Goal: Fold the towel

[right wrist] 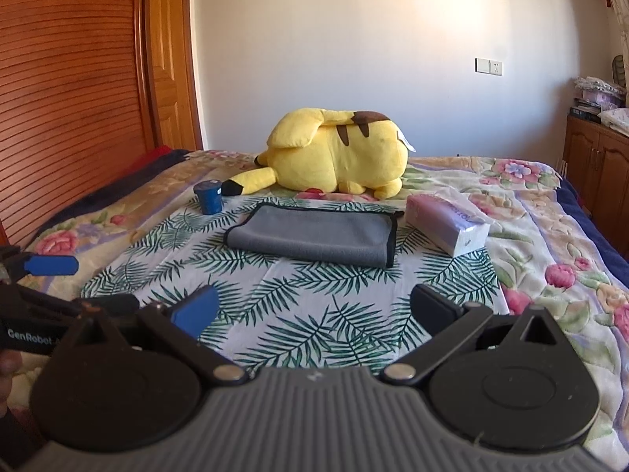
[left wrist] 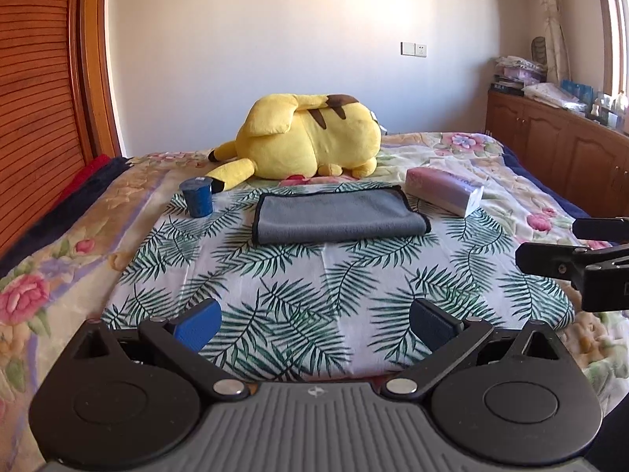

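A grey towel with black edging lies folded on the leaf-print cloth on the bed; it also shows in the right wrist view. My left gripper is open and empty, well short of the towel, above the cloth's near part. My right gripper is open and empty too, at a similar distance from the towel. The right gripper shows at the right edge of the left wrist view. The left gripper shows at the left edge of the right wrist view.
A yellow plush toy lies behind the towel. A blue cup stands to the towel's left. A pink tissue pack lies to its right. A wooden wardrobe is at the left, wooden cabinets at the right.
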Available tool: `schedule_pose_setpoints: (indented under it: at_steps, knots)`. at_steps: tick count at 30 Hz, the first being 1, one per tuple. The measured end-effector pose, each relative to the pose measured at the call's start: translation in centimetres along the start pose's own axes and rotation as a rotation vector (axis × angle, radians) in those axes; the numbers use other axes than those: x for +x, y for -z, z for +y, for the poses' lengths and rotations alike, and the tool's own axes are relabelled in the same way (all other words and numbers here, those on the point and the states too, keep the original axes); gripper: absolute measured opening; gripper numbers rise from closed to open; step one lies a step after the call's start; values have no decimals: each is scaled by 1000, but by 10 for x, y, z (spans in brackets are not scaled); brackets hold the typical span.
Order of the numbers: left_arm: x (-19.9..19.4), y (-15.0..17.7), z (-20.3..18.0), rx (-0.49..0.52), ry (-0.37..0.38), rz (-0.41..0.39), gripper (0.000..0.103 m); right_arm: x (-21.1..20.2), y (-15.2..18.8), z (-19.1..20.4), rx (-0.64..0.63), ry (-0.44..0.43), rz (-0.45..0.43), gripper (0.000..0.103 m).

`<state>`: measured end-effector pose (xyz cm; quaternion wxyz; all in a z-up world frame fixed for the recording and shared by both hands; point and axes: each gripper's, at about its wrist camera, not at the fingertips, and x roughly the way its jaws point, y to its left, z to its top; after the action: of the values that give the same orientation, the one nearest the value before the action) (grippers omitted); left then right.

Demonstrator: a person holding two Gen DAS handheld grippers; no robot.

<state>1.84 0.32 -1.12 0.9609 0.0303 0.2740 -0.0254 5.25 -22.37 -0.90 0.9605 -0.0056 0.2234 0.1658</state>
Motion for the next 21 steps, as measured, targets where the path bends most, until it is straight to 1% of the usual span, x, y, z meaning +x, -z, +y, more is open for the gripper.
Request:
schedule_pose_setpoints:
  at_steps: [11,21]
  knots:
    - [9,15,5,8,-5,10,87,3,17,-1,-1,17,18,103]
    - [-5,15,6,9,-11,-56,87,0,19,-5,8,28,-9,103]
